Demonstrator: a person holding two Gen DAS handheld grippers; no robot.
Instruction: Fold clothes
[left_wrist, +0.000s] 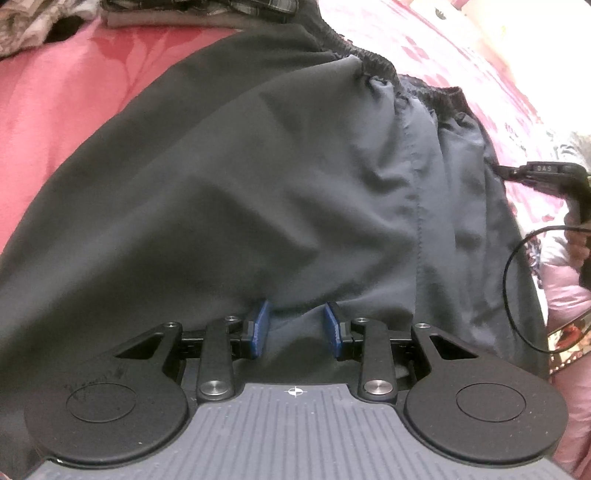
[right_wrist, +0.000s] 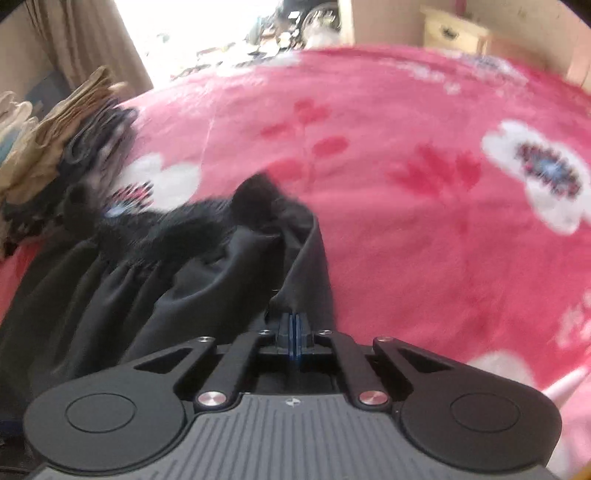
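Note:
A black garment (left_wrist: 258, 166) with a gathered elastic waistband (left_wrist: 369, 62) lies spread on a pink flowered blanket (left_wrist: 66, 92). My left gripper (left_wrist: 295, 325) has its blue pads partly apart, with a bunch of the black cloth caught between them and draped over the tips. In the right wrist view the same garment (right_wrist: 184, 277) rises in a fold to my right gripper (right_wrist: 293, 317), whose pads are pressed together on its edge. The right gripper (left_wrist: 509, 171) also shows at the garment's right side in the left wrist view.
Folded clothes (left_wrist: 166, 11) are stacked at the blanket's far edge, and a heap of beige and dark clothes (right_wrist: 55, 147) lies at the left. A black cable (left_wrist: 513, 280) loops by the right hand. A wooden nightstand (right_wrist: 454, 29) stands beyond the pink blanket (right_wrist: 406, 184).

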